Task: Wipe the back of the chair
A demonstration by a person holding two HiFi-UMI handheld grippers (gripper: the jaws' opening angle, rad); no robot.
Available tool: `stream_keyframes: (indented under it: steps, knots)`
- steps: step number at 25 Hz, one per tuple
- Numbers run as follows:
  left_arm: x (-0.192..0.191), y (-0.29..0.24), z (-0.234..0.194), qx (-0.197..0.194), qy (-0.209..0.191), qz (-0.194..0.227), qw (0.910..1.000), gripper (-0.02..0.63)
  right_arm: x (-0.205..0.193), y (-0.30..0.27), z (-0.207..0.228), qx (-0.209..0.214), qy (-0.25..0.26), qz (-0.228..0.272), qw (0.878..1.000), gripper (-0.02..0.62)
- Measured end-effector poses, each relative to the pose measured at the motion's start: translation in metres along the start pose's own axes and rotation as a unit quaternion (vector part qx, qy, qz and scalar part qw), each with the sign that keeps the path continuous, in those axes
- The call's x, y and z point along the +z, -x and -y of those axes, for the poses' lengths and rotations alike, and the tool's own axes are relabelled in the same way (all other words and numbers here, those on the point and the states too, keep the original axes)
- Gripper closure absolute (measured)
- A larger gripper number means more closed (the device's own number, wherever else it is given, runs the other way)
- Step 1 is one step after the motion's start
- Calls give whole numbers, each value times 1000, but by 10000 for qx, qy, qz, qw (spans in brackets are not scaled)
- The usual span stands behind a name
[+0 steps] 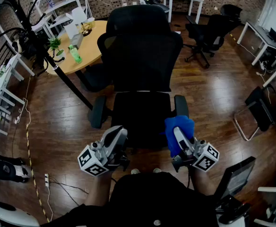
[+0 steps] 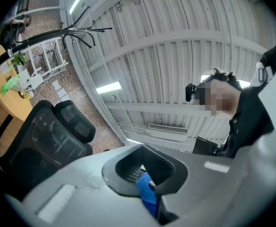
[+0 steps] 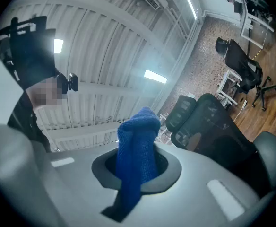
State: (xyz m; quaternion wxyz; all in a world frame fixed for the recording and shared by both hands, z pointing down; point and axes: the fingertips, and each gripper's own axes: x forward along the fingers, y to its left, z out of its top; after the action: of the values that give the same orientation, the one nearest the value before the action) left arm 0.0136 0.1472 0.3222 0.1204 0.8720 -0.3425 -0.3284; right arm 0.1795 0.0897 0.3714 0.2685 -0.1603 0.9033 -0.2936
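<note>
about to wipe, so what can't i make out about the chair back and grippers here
1. The rear face of the chair back: hidden, the head view faces its front.
2. The blue scrap pinched in the left gripper: left gripper view shows too little to name it.
3. The lower end of the blue cloth in the right gripper: hidden inside the gripper, right gripper view.

You've got even light from ceiling strip lights (image 2: 108, 87), mild glare on the wood floor (image 1: 213, 93), heavy fisheye with dark corners, and a soft near foreground.
</note>
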Motion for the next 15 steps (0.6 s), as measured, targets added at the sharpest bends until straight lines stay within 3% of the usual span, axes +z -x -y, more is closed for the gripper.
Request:
stream_keyframes:
  steps: [8, 15]
  knots:
    - [-4, -13, -41, 326, -12, -54, 9995, 603, 18, -39, 47, -134, 460, -278, 9985, 565]
    - [25, -23, -115, 115, 57, -168, 9998, 603, 55, -165, 69, 140, 1207, -182, 9924, 565]
